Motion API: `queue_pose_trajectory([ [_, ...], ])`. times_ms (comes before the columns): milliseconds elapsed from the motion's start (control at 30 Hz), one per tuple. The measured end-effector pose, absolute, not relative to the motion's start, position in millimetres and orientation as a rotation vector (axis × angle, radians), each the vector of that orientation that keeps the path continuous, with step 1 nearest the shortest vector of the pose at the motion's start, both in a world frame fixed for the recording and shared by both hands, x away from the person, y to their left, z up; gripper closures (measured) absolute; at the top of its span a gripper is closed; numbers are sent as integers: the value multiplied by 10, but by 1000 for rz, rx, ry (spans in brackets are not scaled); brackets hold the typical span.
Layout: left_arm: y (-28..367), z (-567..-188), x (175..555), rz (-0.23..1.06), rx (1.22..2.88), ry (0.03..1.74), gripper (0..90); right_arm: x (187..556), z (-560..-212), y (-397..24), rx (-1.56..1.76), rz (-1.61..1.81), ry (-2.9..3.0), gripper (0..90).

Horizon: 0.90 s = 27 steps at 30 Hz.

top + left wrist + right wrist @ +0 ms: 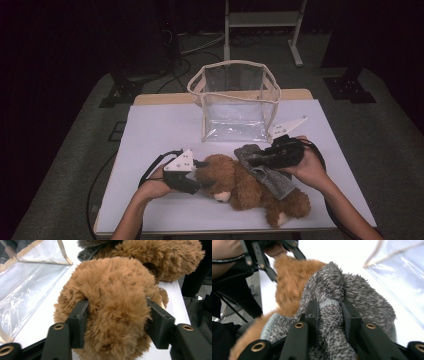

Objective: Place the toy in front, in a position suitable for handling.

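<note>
A brown plush teddy bear (240, 189) lies on the white table (160, 130) wearing a grey knitted garment (274, 181). My left gripper (202, 175) is shut on the bear's head, and in the left gripper view the fur of the head (112, 290) bulges between the two jaws of the left gripper (116, 306). My right gripper (251, 159) is shut on a bunched fold of the grey garment (354, 287) above the bear's body. In the right gripper view the fold is pinched between the jaws of the right gripper (329, 305), with brown fur (292, 277) behind it.
A clear plastic bag with cream trim (235, 100) stands upright and open at the back of the table, just beyond the right gripper. Its wall (30, 285) lies left of the bear's head. A white metal stand (262, 20) is on the floor behind.
</note>
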<state>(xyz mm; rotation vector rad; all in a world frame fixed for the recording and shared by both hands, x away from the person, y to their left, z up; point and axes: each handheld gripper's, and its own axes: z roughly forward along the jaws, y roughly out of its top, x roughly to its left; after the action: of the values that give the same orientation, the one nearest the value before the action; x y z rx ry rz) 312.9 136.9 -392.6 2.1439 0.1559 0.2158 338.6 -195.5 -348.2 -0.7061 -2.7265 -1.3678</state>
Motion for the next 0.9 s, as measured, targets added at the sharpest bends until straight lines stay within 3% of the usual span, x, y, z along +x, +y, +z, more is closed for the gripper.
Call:
queue_pose_trajectory([
  [167,1320,-3794,3148,203,2177,139,258,3276,-3616,-1976,-699,-1390,-2714,700],
  [333,1131,-3691,3159,176,2178,84,213,3139,-3629,-1780,-576,-1389,-2710,702],
  [500,1038,-3796,3166,140,2226,62,251,3031,-3595,-1742,-550,-1407,-2779,700],
  [567,1095,-3825,3144,124,2208,82,289,3033,-3569,-1919,-586,-1474,-2736,701],
  [767,1124,-3838,3115,131,2201,92,282,3027,-3511,-2341,-745,-1515,-2710,700],
  [900,1085,-3815,3101,152,2218,93,261,3003,-3513,-2384,-765,-1527,-2703,699],
])
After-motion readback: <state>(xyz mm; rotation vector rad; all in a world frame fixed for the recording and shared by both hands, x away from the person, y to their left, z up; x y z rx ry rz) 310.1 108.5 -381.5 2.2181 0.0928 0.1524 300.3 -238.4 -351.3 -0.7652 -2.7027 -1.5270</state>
